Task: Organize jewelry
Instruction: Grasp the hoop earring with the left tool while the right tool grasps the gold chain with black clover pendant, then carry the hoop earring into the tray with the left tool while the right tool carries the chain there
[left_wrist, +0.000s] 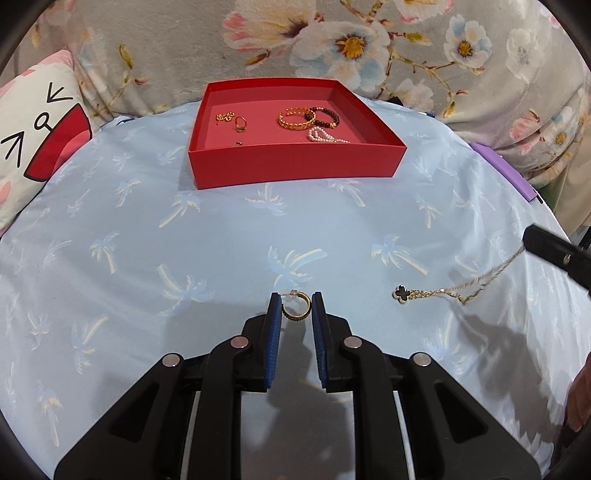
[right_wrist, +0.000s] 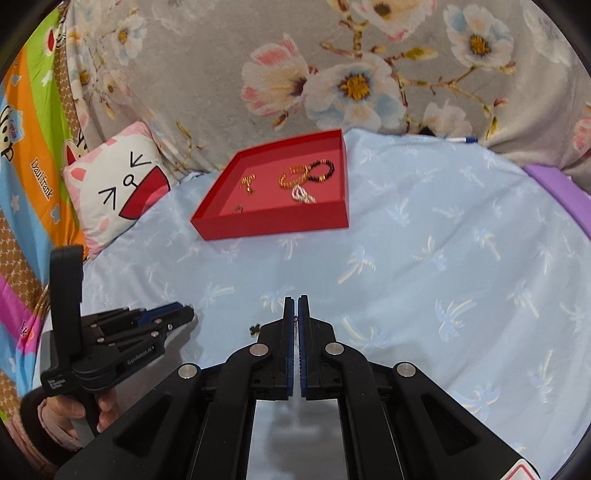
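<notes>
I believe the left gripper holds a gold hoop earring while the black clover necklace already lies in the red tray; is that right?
Not quite: the left wrist view shows the black clover necklace on the blue cloth, outside the red tray. The left gripper does hold the gold hoop earring.

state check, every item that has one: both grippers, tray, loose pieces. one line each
left gripper: shut on gold hoop earring, held above the cloth
right gripper: shut on the chain of the clover necklace
clover necklace: chain end lifted, pendant low near the blue cloth
red tray: open, no lid, holds bracelets, ring, small pieces
</notes>
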